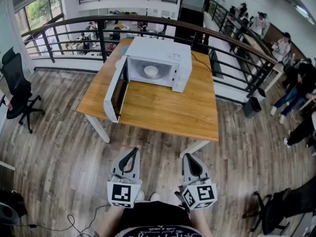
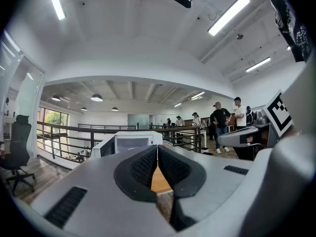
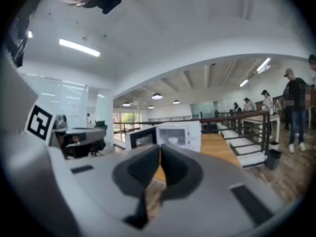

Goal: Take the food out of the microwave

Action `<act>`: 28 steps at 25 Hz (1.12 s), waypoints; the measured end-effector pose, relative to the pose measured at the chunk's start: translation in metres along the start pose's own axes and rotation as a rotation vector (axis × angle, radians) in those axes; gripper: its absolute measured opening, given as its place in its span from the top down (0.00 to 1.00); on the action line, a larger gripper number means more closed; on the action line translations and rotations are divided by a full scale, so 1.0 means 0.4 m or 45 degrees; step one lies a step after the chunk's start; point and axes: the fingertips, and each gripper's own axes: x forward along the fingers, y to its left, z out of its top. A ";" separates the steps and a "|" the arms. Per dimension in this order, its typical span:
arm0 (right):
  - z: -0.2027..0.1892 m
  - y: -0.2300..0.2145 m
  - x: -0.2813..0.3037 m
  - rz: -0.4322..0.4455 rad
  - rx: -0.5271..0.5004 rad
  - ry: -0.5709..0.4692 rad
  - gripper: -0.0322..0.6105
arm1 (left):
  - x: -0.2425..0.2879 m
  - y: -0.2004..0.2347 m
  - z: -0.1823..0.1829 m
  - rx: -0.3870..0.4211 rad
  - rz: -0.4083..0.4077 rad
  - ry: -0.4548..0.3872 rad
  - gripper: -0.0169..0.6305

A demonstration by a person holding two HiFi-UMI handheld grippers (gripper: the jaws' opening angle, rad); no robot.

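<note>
A white microwave [image 1: 158, 63] stands at the far side of a wooden table [image 1: 163, 107], its door [image 1: 116, 90] swung wide open to the left. Inside it rests a white bowl of food [image 1: 151, 71], also visible in the right gripper view as a small bowl [image 3: 173, 140]. My left gripper [image 1: 132, 153] and right gripper [image 1: 189, 158] hang side by side over the floor, well short of the table's near edge. Both are shut with nothing between the jaws. In the left gripper view the microwave [image 2: 129, 143] appears beyond the shut left gripper [image 2: 157, 152].
A black metal railing [image 1: 232, 38] runs behind and to the right of the table. A black office chair [image 1: 17, 95] stands at the left on the wooden floor. Several people stand far off at the right [image 1: 296, 83]. A cable [image 1: 203, 63] leads from the microwave.
</note>
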 end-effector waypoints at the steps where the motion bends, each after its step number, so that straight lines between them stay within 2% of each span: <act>1: 0.001 -0.001 0.001 0.002 -0.003 0.001 0.89 | 0.001 0.000 0.001 0.003 0.001 -0.003 0.92; 19: 0.012 -0.008 -0.031 0.050 -0.040 -0.009 0.89 | -0.022 -0.045 0.012 0.008 0.021 -0.011 0.92; 28: -0.011 -0.072 -0.074 0.041 -0.030 -0.014 0.89 | -0.030 -0.100 -0.002 0.006 0.042 -0.022 0.92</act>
